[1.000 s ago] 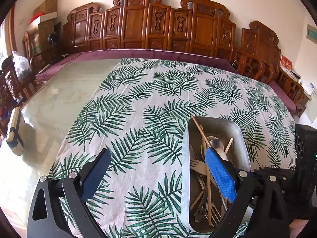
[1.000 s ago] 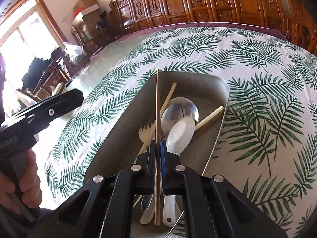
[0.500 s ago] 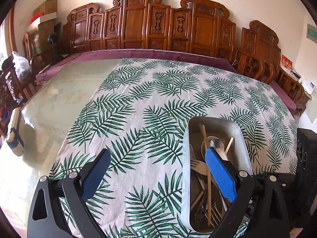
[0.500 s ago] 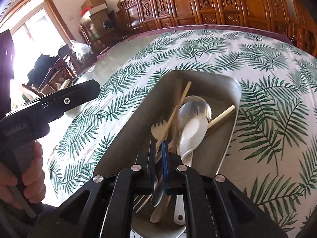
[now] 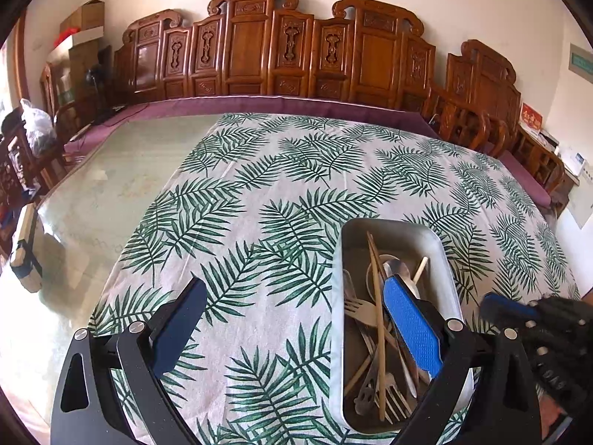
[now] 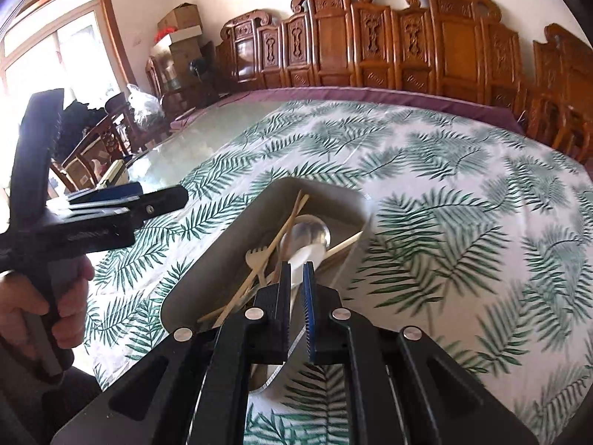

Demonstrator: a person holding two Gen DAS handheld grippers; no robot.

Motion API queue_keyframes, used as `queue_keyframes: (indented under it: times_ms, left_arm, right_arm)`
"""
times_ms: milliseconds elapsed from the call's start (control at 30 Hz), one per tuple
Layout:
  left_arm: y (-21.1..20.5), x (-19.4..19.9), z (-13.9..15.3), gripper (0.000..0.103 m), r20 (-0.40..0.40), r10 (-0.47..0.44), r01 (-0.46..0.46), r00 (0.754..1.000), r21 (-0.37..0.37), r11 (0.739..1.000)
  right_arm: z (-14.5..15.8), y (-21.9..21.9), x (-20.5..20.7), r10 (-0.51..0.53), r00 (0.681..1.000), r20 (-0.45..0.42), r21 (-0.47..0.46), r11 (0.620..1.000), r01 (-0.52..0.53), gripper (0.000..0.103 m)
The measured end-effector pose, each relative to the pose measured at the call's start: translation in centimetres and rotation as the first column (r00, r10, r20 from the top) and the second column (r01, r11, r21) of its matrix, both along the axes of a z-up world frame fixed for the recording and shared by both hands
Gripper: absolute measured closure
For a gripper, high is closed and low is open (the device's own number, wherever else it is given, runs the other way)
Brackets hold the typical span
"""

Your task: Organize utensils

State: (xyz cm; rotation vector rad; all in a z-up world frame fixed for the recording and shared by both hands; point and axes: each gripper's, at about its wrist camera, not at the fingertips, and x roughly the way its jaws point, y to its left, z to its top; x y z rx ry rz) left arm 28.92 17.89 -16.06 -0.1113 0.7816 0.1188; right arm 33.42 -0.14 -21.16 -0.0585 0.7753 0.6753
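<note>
A metal tray (image 5: 443,244) on the palm-leaf tablecloth holds forks (image 5: 357,309), spoons (image 5: 398,269) and wooden chopsticks (image 5: 378,296). It also shows in the right wrist view (image 6: 229,244), with a spoon (image 6: 309,231), a wooden fork (image 6: 255,256) and chopsticks (image 6: 285,230) in it. My left gripper (image 5: 292,307) is wide open and empty, its right finger over the tray. My right gripper (image 6: 296,270) is above the tray's near end, jaws a narrow gap apart and empty.
The leaf-print cloth (image 5: 296,185) covers the glass-topped table (image 5: 111,185). Carved wooden chairs (image 5: 259,48) line the far side. A small block (image 5: 24,244) lies at the table's left edge. The left gripper and hand (image 6: 74,222) show at the left in the right wrist view.
My right gripper let go of the chopstick, which now lies in the tray, and has pulled back and up. My left gripper has stayed still and open.
</note>
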Motion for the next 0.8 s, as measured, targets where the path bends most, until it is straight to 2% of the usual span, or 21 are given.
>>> queue_keyframes:
  times_ms: [233,367,433,533,567,800]
  left_arm:
    - [-1.5,-1.6,0.9,0.01,0.021,0.002,-0.002,1.0,-0.022,1.0]
    - [-3.2,-2.9,1.8,0.01,0.03,-0.015,0.015,0.999,-0.006,1.0]
    - [-3.8,-3.8,2.1,0.009,0.034,-0.017,0.018,0.999,-0.015,1.0]
    - [-5.0,-5.4,2.5,0.008,0.031,-0.032,0.034,0.999,-0.051,0.998]
    - [-5.5,-5.9,2.7,0.008,0.031,-0.04,0.041,0.999,-0.048,0.998]
    - [-8.8,-9.3,4.4,0.008,0.038,-0.068,0.069,0.997,-0.016,0.997]
  right_arm:
    - [2.7,-3.0,-2.2,-0.039,0.998,0.043,0.014,0.999,0.038,0.094]
    - [4.0,-5.0,-3.8,-0.06,0.996,0.062,0.018,0.998,0.059,0.094]
    - [4.5,-6.0,-4.7,-0.071,0.995,0.073,0.02,0.997,0.07,0.082]
    - [5.1,-7.6,-6.0,-0.096,0.991,0.089,0.013,0.995,0.095,0.071]
    - [5.2,-8.1,-6.5,-0.103,0.99,0.093,0.012,0.995,0.103,0.069]
    - [6.3,-12.0,-9.8,-0.184,0.976,0.118,0.025,0.983,0.182,0.038]
